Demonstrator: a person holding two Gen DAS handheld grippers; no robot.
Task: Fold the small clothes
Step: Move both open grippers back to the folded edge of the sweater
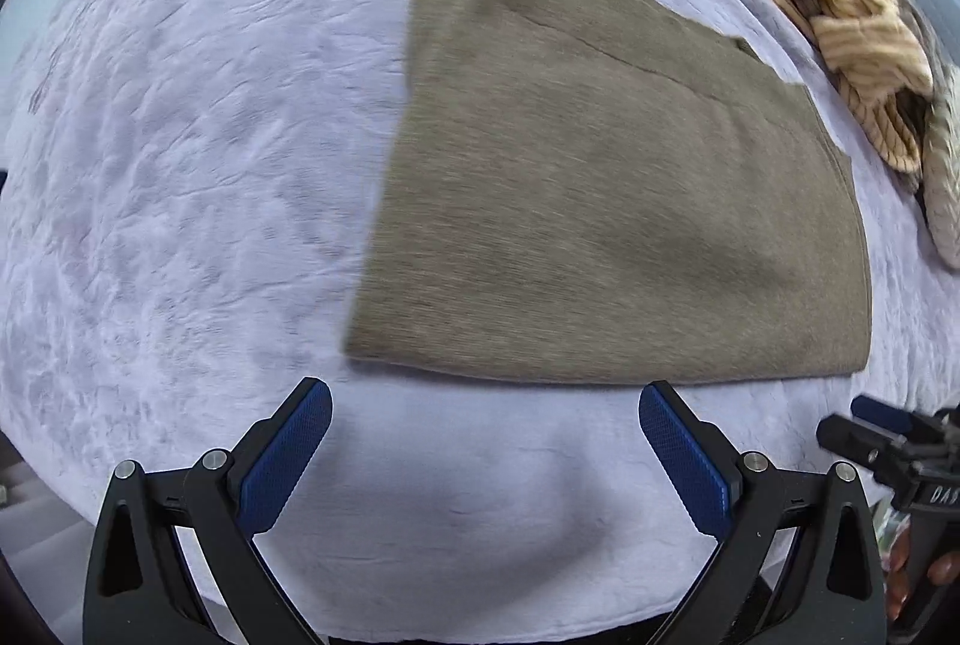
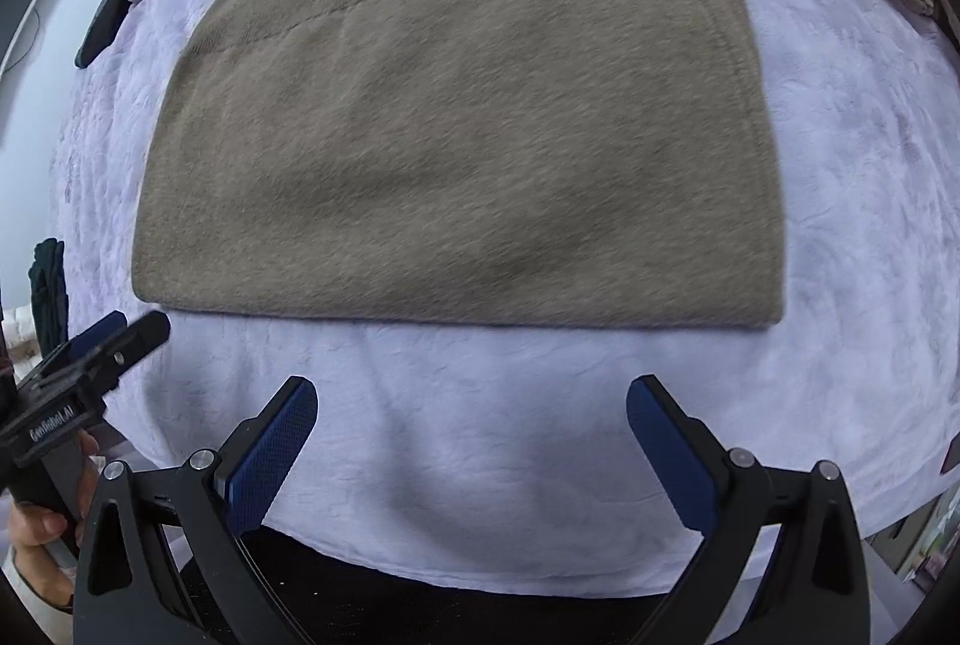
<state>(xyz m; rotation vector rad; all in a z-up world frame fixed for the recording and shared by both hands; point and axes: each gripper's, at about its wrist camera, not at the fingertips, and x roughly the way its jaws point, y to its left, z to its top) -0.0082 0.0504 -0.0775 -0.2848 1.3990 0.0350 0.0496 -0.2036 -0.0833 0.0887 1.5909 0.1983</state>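
A big soft purple blanket (image 2: 840, 177) covers the bed, and it is full of little wrinkles. A brown knit top (image 2: 456, 153) lies flat in the middle of it. The top is folded, with its straight bottom edge closest to the grippers and its stepped edges far away. In the left wrist view the same top sits a bit to the right.

A heap of striped yellow clothes (image 1: 852, 39) lies past the top's far right corner, close to it but not touching. A grey striped piece (image 1: 945, 177) lies right beside that heap.

The left gripper (image 1: 483, 441) hangs over bare blanket, just in front of the top's bottom edge. Its blue pads (image 1: 288, 459) stand wide apart and hold nothing. The right gripper (image 2: 471, 435) hangs just in front of the same edge. Its pads are wide apart too, with nothing between them.

A dark flat thing (image 2: 99, 24) lies at the far left edge of the blanket. A hand (image 2: 36, 531) holds the left gripper's handle at the lower left of the right wrist view.
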